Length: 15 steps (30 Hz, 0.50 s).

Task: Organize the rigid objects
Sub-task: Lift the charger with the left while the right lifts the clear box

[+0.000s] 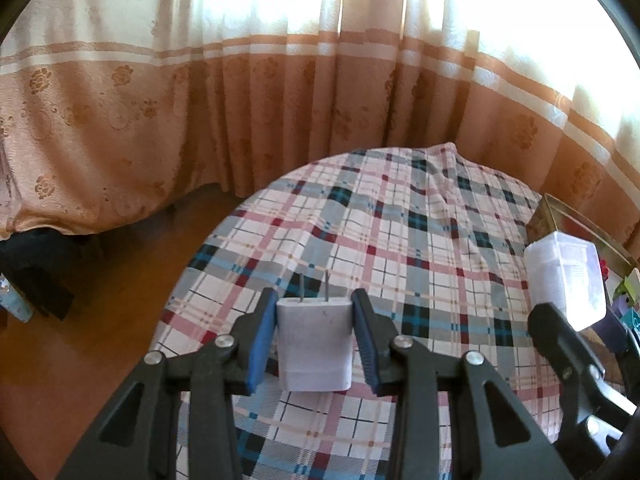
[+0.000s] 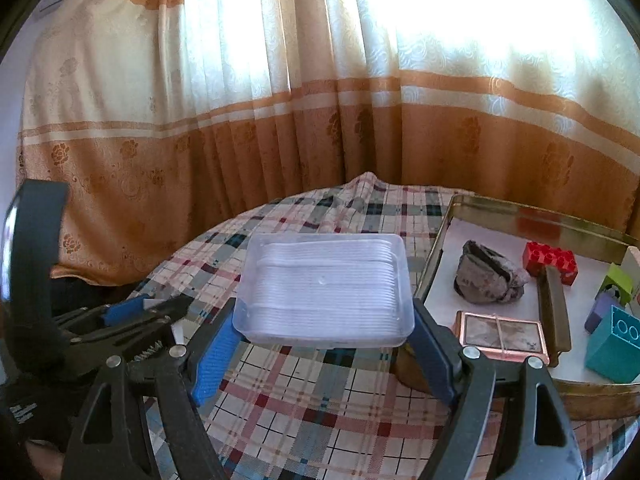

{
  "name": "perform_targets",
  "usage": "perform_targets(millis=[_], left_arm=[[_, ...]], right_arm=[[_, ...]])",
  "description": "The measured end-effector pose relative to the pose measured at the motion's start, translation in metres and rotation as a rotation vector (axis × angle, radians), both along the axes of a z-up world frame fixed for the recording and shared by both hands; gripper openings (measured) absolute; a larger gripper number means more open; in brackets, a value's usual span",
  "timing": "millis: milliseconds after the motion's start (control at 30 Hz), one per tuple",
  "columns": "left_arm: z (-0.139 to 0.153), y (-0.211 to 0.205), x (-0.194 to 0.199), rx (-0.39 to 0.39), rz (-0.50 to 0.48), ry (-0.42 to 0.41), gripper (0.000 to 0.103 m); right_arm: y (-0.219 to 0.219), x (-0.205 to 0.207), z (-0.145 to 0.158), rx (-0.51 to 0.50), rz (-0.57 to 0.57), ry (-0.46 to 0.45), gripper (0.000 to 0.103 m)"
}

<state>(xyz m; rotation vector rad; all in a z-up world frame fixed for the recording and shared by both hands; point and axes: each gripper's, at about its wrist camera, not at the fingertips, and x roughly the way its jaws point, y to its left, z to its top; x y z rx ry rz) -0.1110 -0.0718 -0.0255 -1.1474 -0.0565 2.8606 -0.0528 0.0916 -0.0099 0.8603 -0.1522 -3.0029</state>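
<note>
White and smooth, a boxy plug adapter point(image 1: 314, 346) with rounded corners sits clamped between the blue ribbed fingers point(image 1: 262, 346) of the left gripper point(image 1: 314, 344), its two thin metal prongs pointing away from the camera, held above the counter point(image 1: 400, 240), which is draped in a wrinkled plaid cloth of pink, grey, teal and dark red. The right gripper point(image 2: 326, 344) holds a shallow rectangular box point(image 2: 326, 290) of translucent, frosted plastic with rounded corners, pinched at its two short ends by blue-padded fingers point(image 2: 214, 354) and lifted clear of the cloth; faint stacked ridges show through its upturned face. Just right of that box stands a brass-coloured metal tray point(image 2: 516, 210) with low upright walls and a pale lining. Inside it lie a lumpy, mottled grey-brown stone point(image 2: 488, 276), a red studded building brick point(image 2: 550, 260), a flat copper-rimmed rectangular tin point(image 2: 500, 334) bound with a thin band, a dull metal bar point(image 2: 554, 312), and teal, lime and purple blocks point(image 2: 612, 344) near the right wall. A folded cream-and-tan curtain point(image 2: 280, 120) with woven roses hangs behind.
</note>
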Motion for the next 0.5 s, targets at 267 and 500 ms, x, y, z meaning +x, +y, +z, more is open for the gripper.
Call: perform_targets(millis=[267,500], left_arm=[[0.007,0.004,0.011,-0.039,0.015,0.07,0.031],[0.001,0.006,0.017,-0.002,-0.003,0.026,0.029]], right_arm=[[-0.004,0.002,-0.001,0.007,0.019,0.003,0.082],[-0.002,0.007,0.003,0.004,0.017,0.025,0.082]])
